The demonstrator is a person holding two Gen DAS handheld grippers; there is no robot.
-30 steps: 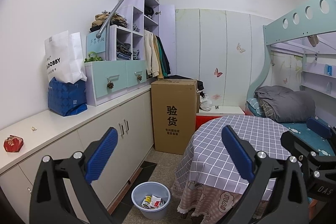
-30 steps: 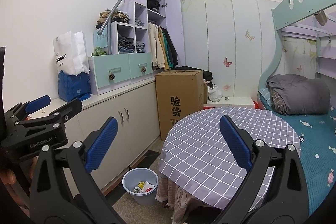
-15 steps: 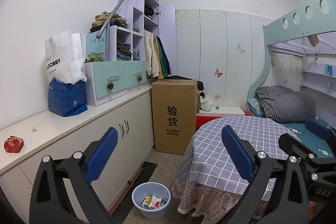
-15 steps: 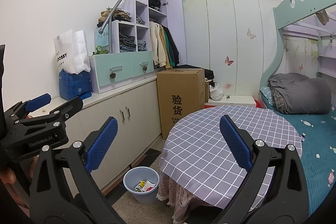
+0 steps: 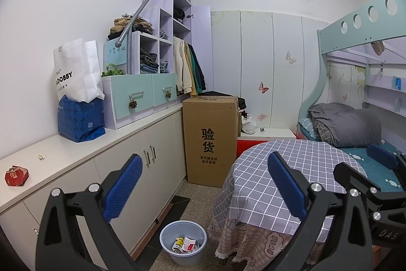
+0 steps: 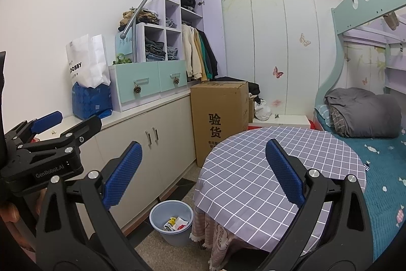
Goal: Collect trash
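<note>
Our left tongs [image 5: 203,184] and right tongs [image 6: 201,173] both stand wide open and empty. The red crumpled wrapper [image 5: 16,175] lies on the counter [image 5: 76,156], far left of the blue bin [image 5: 182,243]; our left tongs are nearer.

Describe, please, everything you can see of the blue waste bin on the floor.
The waste bin is a small round pail of pale blue plastic, as it looks, standing upright and open-topped on the speckled floor. It sits between the white cabinet and the round table's checked cloth, close to the cloth's fringe. Inside lie crumpled wrappers, white, red and yellow. Neither gripper touches it.
</note>
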